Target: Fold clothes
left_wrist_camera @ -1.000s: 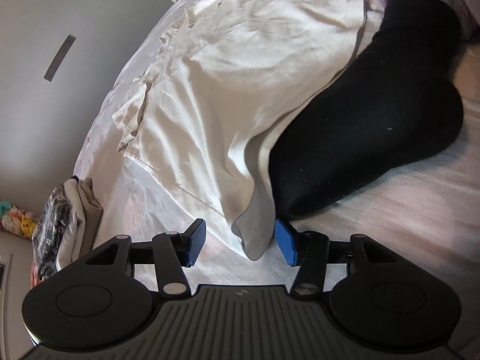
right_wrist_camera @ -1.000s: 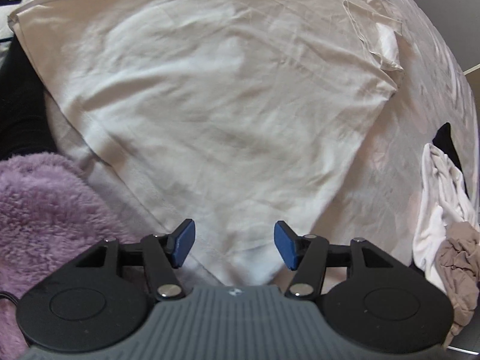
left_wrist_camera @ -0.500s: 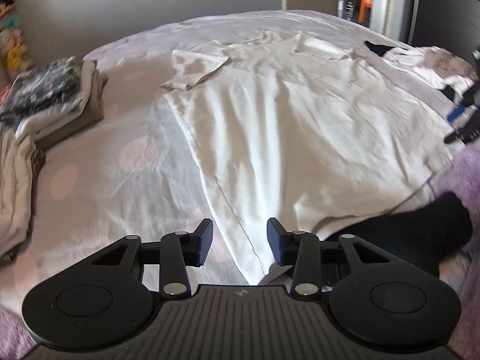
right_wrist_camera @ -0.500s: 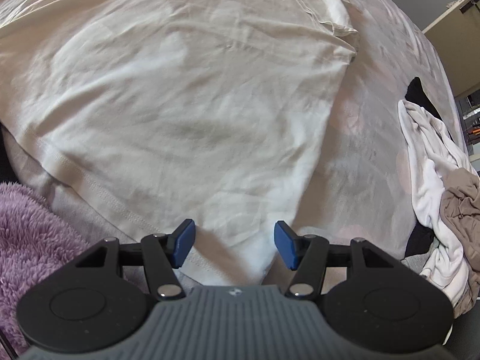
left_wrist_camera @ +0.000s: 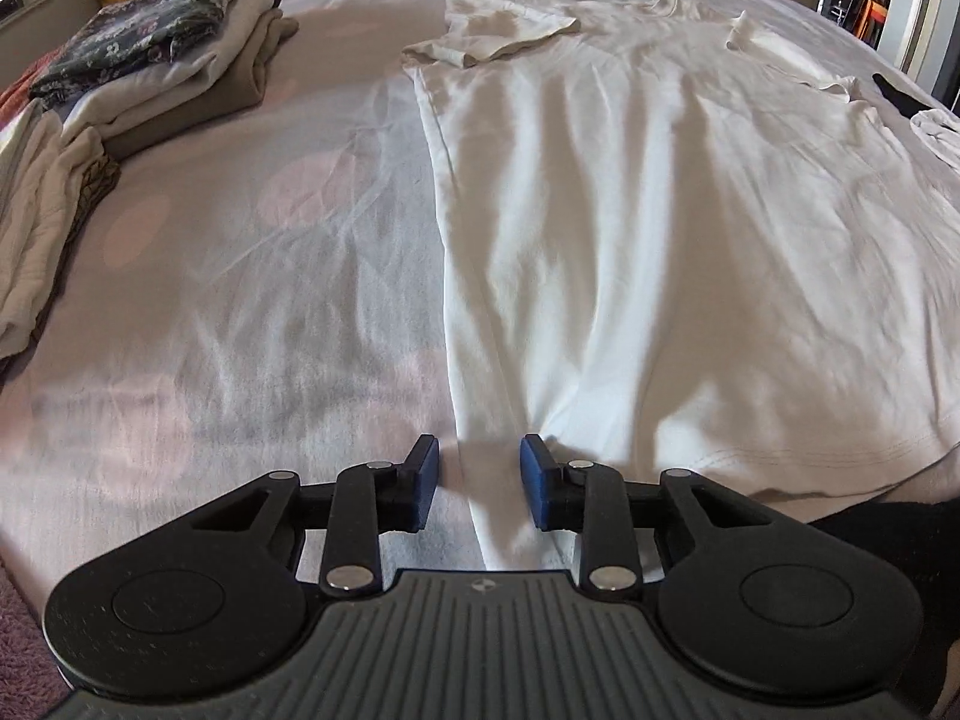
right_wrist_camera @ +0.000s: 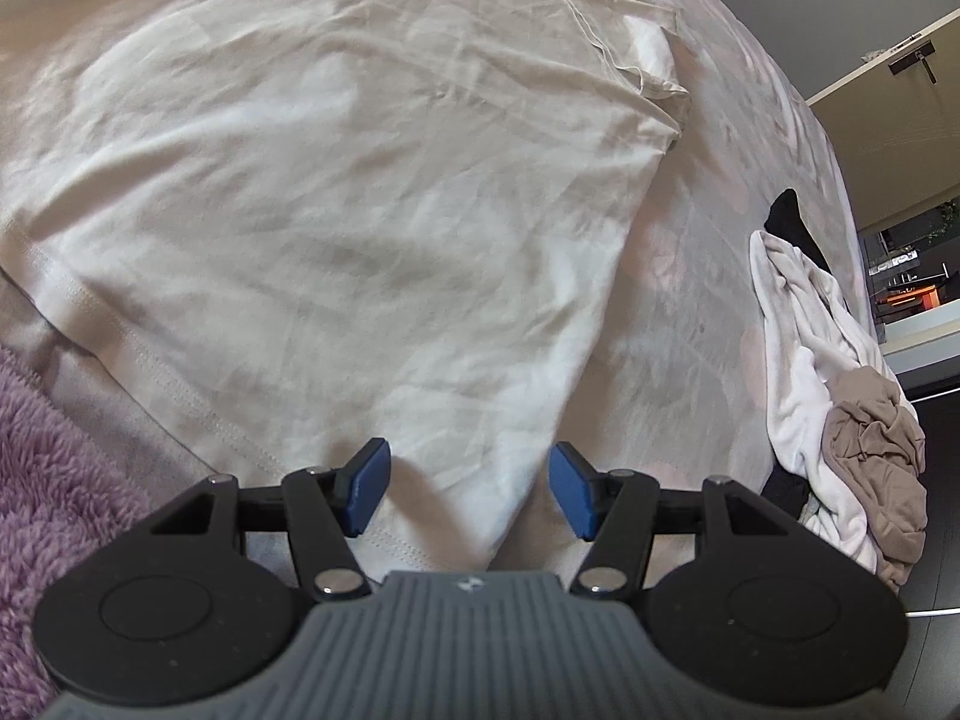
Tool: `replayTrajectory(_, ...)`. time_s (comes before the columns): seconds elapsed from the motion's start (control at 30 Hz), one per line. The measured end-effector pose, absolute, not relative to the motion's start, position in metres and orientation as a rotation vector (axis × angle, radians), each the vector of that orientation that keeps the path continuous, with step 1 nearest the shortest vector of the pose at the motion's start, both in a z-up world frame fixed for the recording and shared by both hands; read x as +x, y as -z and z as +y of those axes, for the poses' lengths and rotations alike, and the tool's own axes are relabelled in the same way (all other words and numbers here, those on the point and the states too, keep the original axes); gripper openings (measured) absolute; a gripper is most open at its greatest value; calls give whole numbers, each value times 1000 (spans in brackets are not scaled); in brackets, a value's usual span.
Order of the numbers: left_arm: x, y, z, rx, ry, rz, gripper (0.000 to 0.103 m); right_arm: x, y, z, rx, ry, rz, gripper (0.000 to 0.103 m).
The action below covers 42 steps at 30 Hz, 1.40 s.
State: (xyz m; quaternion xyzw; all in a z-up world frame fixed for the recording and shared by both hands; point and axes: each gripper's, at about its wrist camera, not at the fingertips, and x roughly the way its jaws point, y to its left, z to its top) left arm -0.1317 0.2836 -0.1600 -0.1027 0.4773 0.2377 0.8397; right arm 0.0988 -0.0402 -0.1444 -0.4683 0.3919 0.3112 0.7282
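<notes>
A white T-shirt (left_wrist_camera: 660,228) lies spread flat on the bed (left_wrist_camera: 252,252), its collar end far from both cameras and its bottom hem nearest them. The left gripper (left_wrist_camera: 479,483) sits low at the shirt's near left corner, its jaws spread with the hemmed corner lying between the blue pads but not pinched. The shirt's long left side edge runs straight away from that corner up to a short sleeve (left_wrist_camera: 492,36) that is folded over on itself. To the left of this edge the bedsheet is bare and wide, reaching as far as a stack of folded clothes (left_wrist_camera: 162,60) near the far left rim of the bed. The right gripper (right_wrist_camera: 469,492) sits at the opposite near corner, jaws likewise spread, with the pointed corner of the hem lying between them and loose. The right side edge slants away toward the other sleeve (right_wrist_camera: 624,42). Right of it lies a strip of bare sheet, then a heap of unfolded clothes (right_wrist_camera: 840,396) at the bed's edge. A purple fleecy blanket (right_wrist_camera: 54,468) borders the hem at the lower left of the right view
</notes>
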Motion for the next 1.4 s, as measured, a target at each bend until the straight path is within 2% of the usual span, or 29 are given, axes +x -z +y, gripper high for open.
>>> replayTrajectory(0.03,-133,160,283,-218,-500,1002,24,99,144,-40,-1029,-686,866,62)
replayTrajectory(0.13,-132,159,278,-190,-463,997,3,100,144,-41,-1021,-685,868,62)
replayTrajectory(0.17,-133,159,276,-178,-467,995,1,99,144,-41,-1021,-684,866,62)
replayTrajectory(0.43,-151,144,288,-220,-527,933,0,98,145,-41,-1024,-685,867,62)
replayTrajectory(0.7,-153,156,305,-316,-499,955,0,98,144,-41,-1024,-682,861,62)
replayTrajectory(0.9,-167,136,307,-321,-440,914,1,97,139,-43,-1005,-726,859,62)
replayTrajectory(1.0,-170,122,291,-221,-338,898,13,99,136,-45,-971,-739,866,62)
replayTrajectory(1.17,-166,120,243,49,-165,934,43,98,139,-44,-979,-734,858,62)
replayTrajectory(1.4,-156,142,192,356,-103,960,45,96,140,-43,-994,-729,845,62)
